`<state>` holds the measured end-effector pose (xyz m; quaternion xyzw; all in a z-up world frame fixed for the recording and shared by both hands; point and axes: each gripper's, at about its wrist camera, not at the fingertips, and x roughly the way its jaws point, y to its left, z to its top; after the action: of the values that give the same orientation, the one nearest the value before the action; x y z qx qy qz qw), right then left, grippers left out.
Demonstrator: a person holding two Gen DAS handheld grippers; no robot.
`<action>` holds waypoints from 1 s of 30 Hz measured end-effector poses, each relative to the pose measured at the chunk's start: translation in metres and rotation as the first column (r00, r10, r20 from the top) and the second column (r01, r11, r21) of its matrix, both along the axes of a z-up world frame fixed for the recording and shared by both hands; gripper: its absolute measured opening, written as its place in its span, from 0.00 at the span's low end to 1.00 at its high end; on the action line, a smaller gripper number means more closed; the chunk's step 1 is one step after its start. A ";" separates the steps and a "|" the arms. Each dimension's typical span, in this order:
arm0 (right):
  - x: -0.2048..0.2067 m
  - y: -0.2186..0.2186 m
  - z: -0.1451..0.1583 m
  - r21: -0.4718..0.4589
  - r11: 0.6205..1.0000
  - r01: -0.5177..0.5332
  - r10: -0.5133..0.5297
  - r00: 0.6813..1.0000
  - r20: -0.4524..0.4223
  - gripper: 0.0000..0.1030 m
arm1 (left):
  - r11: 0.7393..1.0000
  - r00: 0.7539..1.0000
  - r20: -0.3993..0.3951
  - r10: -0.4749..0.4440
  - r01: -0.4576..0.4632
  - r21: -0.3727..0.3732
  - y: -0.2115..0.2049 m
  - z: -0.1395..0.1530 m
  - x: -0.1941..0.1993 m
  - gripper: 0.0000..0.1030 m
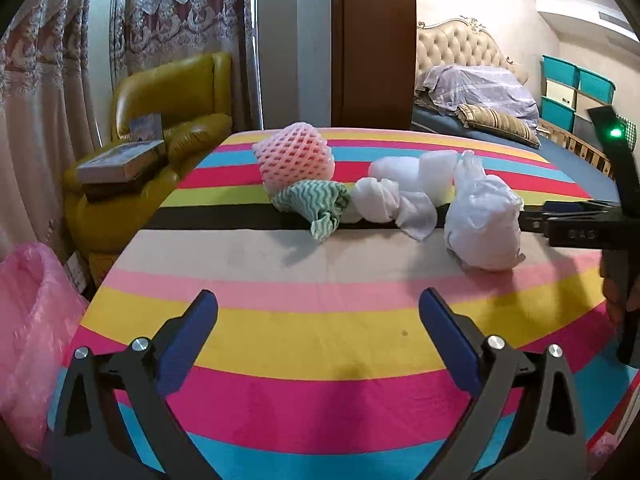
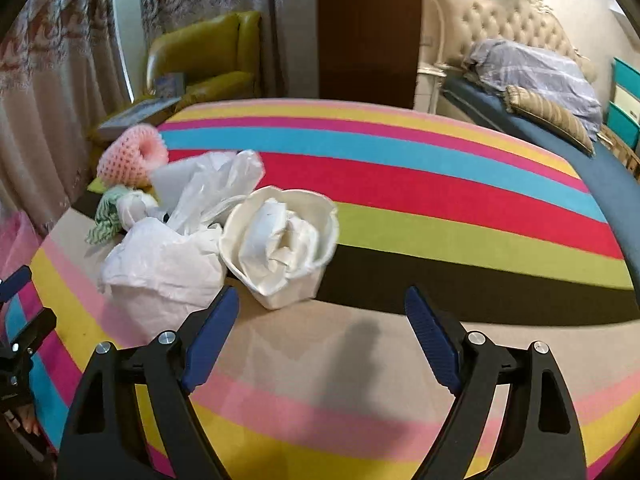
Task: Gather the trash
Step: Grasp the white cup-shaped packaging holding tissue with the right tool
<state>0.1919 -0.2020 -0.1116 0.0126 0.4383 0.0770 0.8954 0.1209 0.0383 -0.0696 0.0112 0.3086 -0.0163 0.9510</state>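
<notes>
On the striped, many-coloured tablecloth [image 1: 320, 336] lies a loose cluster of trash: a pink foam fruit net [image 1: 294, 156], a crumpled green-and-white wavy-patterned cloth [image 1: 316, 200], a twisted white tissue wad [image 1: 390, 200], a white foam block [image 1: 434, 174] behind it, a bunched white plastic bag [image 1: 482, 220], and — clear only in the right wrist view — a crushed white paper cup stuffed with paper [image 2: 282, 240]. A pink plastic bin bag [image 1: 28, 320] hangs off the table's left edge, probably the destination.

Both tools are released and empty. The left gripper [image 1: 318, 320] hovers over bare cloth, well short of the pile; the right gripper [image 2: 320, 320] is wide open, its left finger just beside the plastic bag, with the cup slightly ahead and left of centre.

The step in hand looks like the right tool's first pick. To do it well, I would shift it left and forward so the cup sits squarely between the pads, then close across the cup's body rather than its flared rim — a crushed cup yields, so a firm, full squeeze should hold. Keep the left finger clear of the bag so it is not dragged along. The left tool could take the cloth or tissue, being nearer the bin bag.
</notes>
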 end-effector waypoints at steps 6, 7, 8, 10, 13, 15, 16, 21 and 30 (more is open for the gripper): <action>0.030 0.018 -0.004 -0.039 0.999 -0.028 0.027 0.999 -0.027 0.78 | 1.000 1.000 -0.009 0.007 -0.008 -0.004 0.001 0.001 0.000 0.93; 0.034 0.020 -0.005 -0.040 0.999 -0.029 0.028 0.999 -0.034 0.78 | 1.000 1.000 -0.011 0.008 -0.008 0.000 0.001 0.001 0.000 0.92; 0.039 0.022 -0.007 -0.041 0.999 -0.030 0.028 0.998 -0.047 0.78 | 1.000 1.000 -0.011 0.007 -0.007 0.003 0.000 0.001 0.000 0.92; 0.045 0.024 -0.007 -0.038 0.999 -0.034 0.032 0.998 -0.061 0.78 | 1.000 1.000 -0.015 0.005 -0.005 0.011 -0.002 0.001 0.001 0.92; 0.042 0.024 -0.006 -0.021 0.999 -0.044 0.043 0.998 -0.052 0.61 | 1.000 1.000 -0.010 0.006 -0.006 0.024 -0.004 0.001 0.000 0.92; 0.032 0.019 -0.003 -0.019 0.999 -0.035 0.034 0.999 -0.038 0.56 | 0.999 1.000 -0.007 0.009 -0.009 0.032 -0.005 0.001 -0.001 0.92; 0.027 0.017 -0.001 -0.015 0.999 -0.037 0.037 0.999 -0.034 0.55 | 0.999 1.000 -0.006 0.010 -0.010 0.034 -0.005 0.001 -0.001 0.92; -0.013 -0.005 0.003 0.003 1.000 -0.015 0.015 1.000 -0.012 0.53 | 0.999 1.000 -0.009 0.012 -0.012 0.035 -0.004 0.001 -0.001 0.92; -0.042 -0.043 0.005 0.026 0.996 0.082 -0.082 0.997 0.001 0.52 | 0.999 0.999 -0.034 0.019 -0.017 0.051 -0.006 -0.002 0.004 0.92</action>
<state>0.1504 -0.2451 -0.1068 0.0421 0.4353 0.0461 0.8981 0.1253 0.0323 -0.0715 0.0324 0.3251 -0.0002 0.9451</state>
